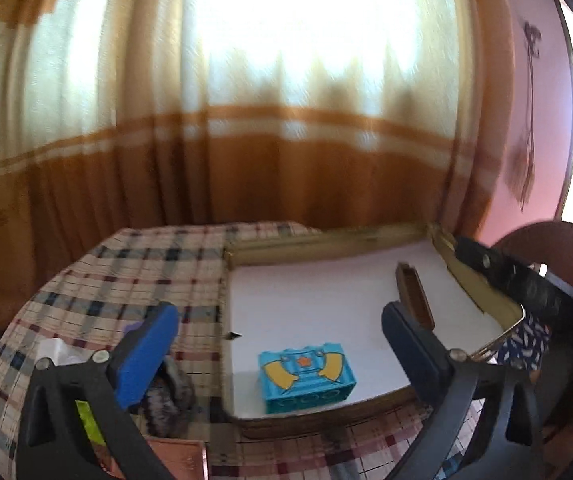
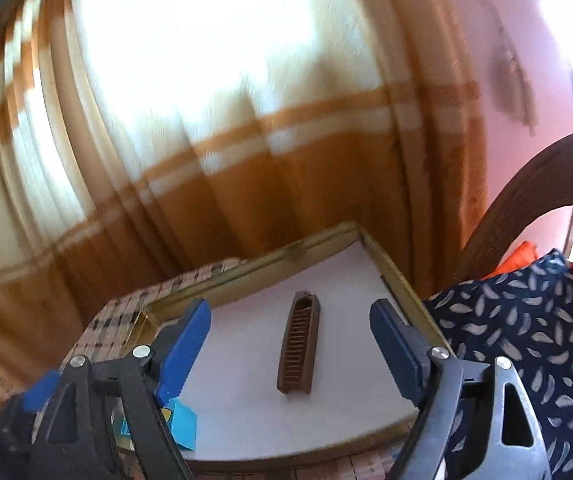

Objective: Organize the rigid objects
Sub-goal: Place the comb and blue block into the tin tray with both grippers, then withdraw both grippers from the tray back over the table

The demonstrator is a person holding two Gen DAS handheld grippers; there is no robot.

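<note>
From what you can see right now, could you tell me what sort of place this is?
Most likely a room in a home: a floor-length orange and cream curtain over a bright window, a table under a plaid tablecloth, and a wooden chair holding a patterned cushion.

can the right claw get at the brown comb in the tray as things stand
Probably yes. The right claw is open with nothing between its pads, and the brown comb lies flat on the tray straight ahead. The blue box sits apart, off to the left, so nothing blocks the way.
</note>
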